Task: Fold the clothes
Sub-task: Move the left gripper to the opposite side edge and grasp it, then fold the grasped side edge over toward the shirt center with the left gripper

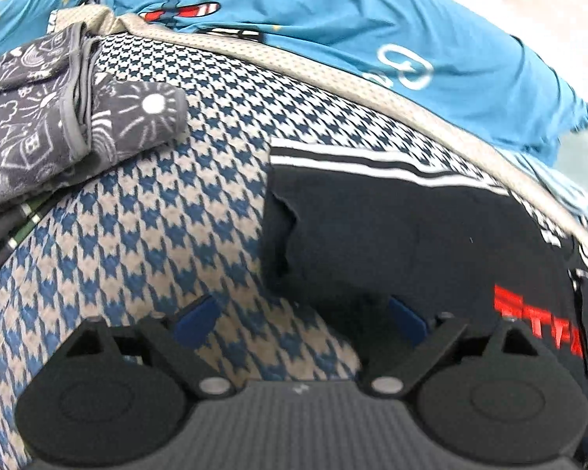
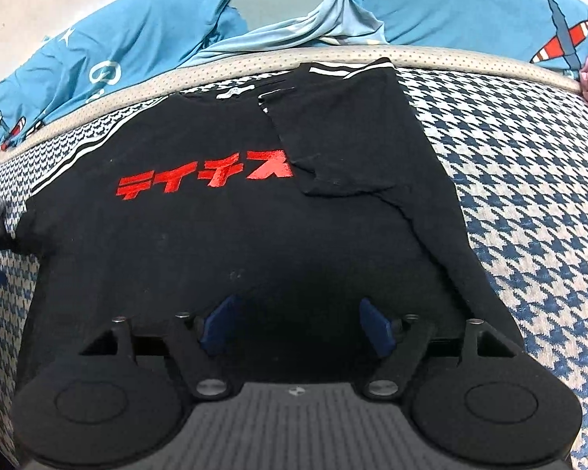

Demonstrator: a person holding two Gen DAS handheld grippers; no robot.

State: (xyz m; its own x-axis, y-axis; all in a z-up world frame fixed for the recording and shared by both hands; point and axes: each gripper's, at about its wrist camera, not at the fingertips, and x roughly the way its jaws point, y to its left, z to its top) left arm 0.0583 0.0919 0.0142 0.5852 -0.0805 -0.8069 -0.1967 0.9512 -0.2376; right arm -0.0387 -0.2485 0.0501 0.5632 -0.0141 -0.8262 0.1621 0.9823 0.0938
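Two wrist views over one work surface. Largest, the houndstooth mat (image 2: 529, 203), blue and beige, spans the near field of both views, edged on the far side by a beige perforated border (image 1: 333, 74). Beyond that border lies a blue sheet (image 1: 333, 8) printed with aeroplanes and stars; its white lettering is too distorted to read.

The black T-shirt (image 2: 215, 243) lies flat on the mat, front up, with white stripes at the sleeve hems. Its right sleeve (image 2: 345, 137) is already turned in over the chest; the left sleeve is not yet folded. Red block characters (image 2: 204, 178) across the chest read as Japanese katakana.

A dark patterned garment (image 1: 58, 117), folded, rests at the far left of the mat, apart from the shirt.

The right gripper (image 2: 298, 329) hovers over the shirt's near hem, its blue fingers apart with no cloth between them. The left gripper (image 1: 302, 317) straddles the shirt's left edge, fingers spread wide and empty.

Handling, as a judgement: the knit is light, limp and not fragile; it will sag and crease if lifted at one point, so take it at sleeve hem and side seam together.
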